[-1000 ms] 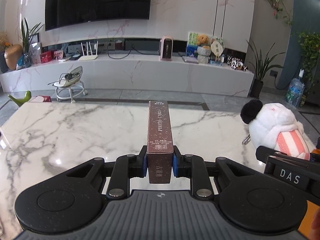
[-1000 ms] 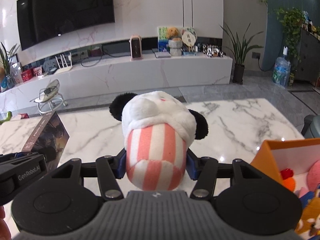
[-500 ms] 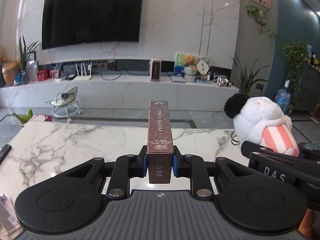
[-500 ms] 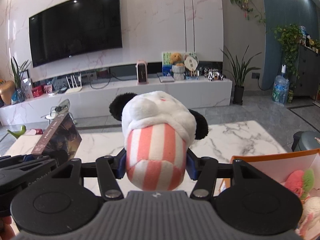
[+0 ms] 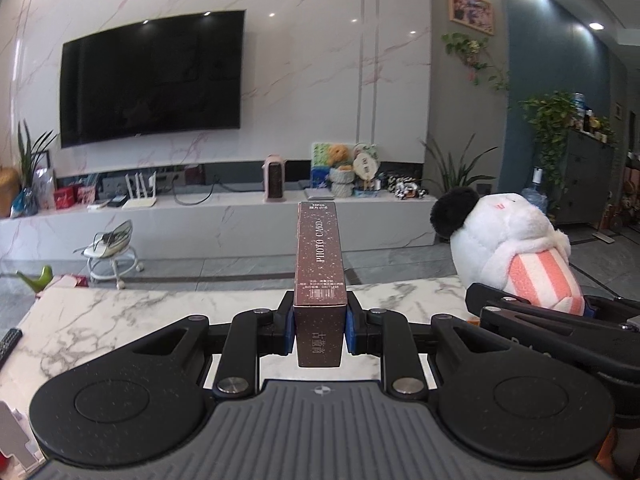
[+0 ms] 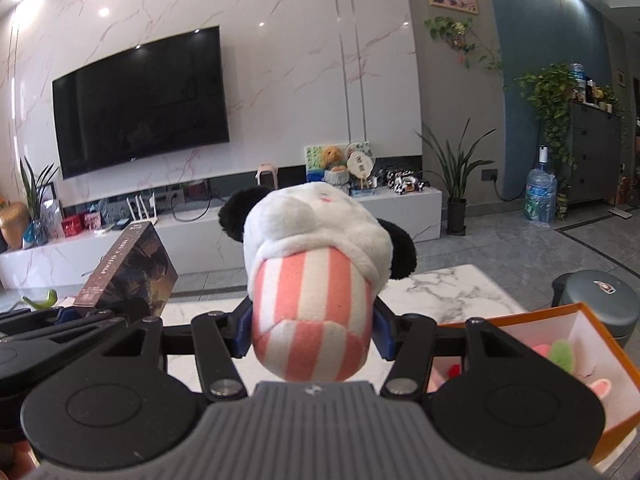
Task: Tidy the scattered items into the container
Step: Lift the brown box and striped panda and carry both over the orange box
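Clamping a slim brown photo-card box (image 5: 319, 280) across its narrow sides, the left tongs (image 5: 319, 330) carry it edge-up and pointing straight ahead, a grip that suits a stiff carton with flat faces for the pads to bear on. Just to their right, the right tongs (image 6: 311, 334) are closed on the striped pink-and-white body of a panda plush (image 6: 316, 280), squeezing the soft middle so the heavier head sticks out forward instead of flopping sideways. Both loads hang in the air above the marble table (image 5: 120, 320), each clear of the surface, and I judge this to be the carrying stage, with two items lifted at once to save a trip. The orange container (image 6: 608, 364) sits low at the right tongs' right side, its white inside already holding a few soft toys. The plush is nearer to it, so it looks likely to go in first, the box needing a longer reach across.
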Demonstrator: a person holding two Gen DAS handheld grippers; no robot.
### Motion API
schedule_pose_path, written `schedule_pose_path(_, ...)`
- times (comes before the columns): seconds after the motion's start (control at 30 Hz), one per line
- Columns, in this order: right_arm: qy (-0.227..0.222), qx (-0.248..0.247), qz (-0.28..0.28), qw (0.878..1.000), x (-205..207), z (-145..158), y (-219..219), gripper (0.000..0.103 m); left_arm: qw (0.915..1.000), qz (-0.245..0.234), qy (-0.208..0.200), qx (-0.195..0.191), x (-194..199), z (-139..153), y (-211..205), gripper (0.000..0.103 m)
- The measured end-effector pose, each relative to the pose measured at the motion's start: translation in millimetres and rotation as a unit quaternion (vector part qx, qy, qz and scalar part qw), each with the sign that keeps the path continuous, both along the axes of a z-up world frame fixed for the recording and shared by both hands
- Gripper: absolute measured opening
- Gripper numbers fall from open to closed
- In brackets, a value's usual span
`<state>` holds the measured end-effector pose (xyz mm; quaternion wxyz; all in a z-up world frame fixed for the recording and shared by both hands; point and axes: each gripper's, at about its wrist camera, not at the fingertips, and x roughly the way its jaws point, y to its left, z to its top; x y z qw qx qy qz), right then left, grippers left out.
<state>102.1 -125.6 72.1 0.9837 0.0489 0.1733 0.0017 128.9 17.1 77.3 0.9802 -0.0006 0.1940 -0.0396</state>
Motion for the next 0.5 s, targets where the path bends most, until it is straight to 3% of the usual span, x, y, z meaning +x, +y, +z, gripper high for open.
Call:
schedule_pose_path(0.2,-0.014,0.013,-0.021,1.0,-19.5,6.2,-25.8,0.059,0.9994,-0.027,-0.015,0.013,-9.1,7.9,-31.4,0.026)
schedule_pose_path(0.5,-0.014,0.032,-0.069,0.997,-33.0,3.0,-73.4,0.059,0.9964,-0.078,-0.005,0.031,-9.2,1.0,-86.8,0.026)
